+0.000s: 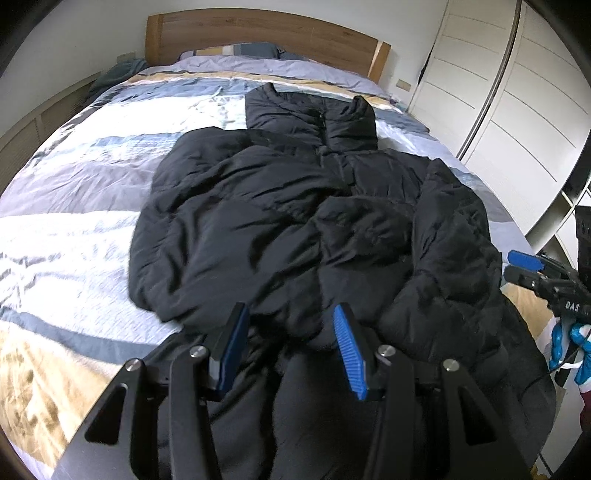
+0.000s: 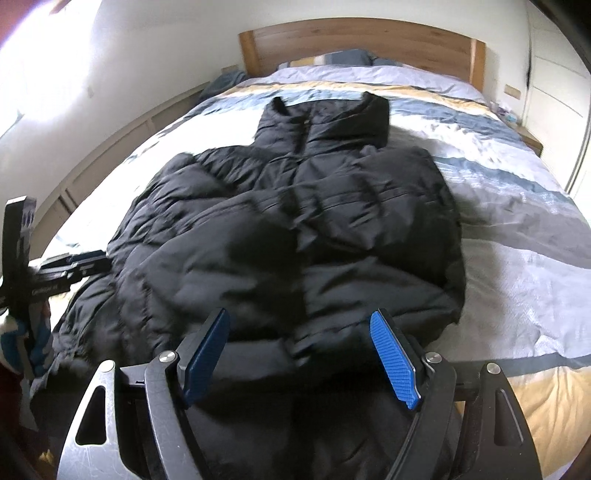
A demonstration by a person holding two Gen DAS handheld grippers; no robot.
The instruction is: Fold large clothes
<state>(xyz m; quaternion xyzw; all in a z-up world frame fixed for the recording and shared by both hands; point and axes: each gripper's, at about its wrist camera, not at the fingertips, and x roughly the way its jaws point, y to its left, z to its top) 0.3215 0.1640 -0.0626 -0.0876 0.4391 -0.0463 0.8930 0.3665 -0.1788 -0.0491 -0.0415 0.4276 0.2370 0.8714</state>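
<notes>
One black jacket [image 1: 295, 221] on bed [image 1: 74, 221]; two tools: left tool [image 1: 291, 347] released; right tool [image 2: 301, 354] released

FREE: I see bare bed [image 1: 74, 206] both sides | BLOCKED: black jacket [image 1: 295, 221] fills the middle | FAR: headboard [image 1: 258, 33], wardrobe [image 1: 517, 110]

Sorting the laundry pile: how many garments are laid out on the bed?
1: a black puffer jacket lying across the striped duvet, collar toward the headboard. Anything beneath it would be hidden.
</notes>
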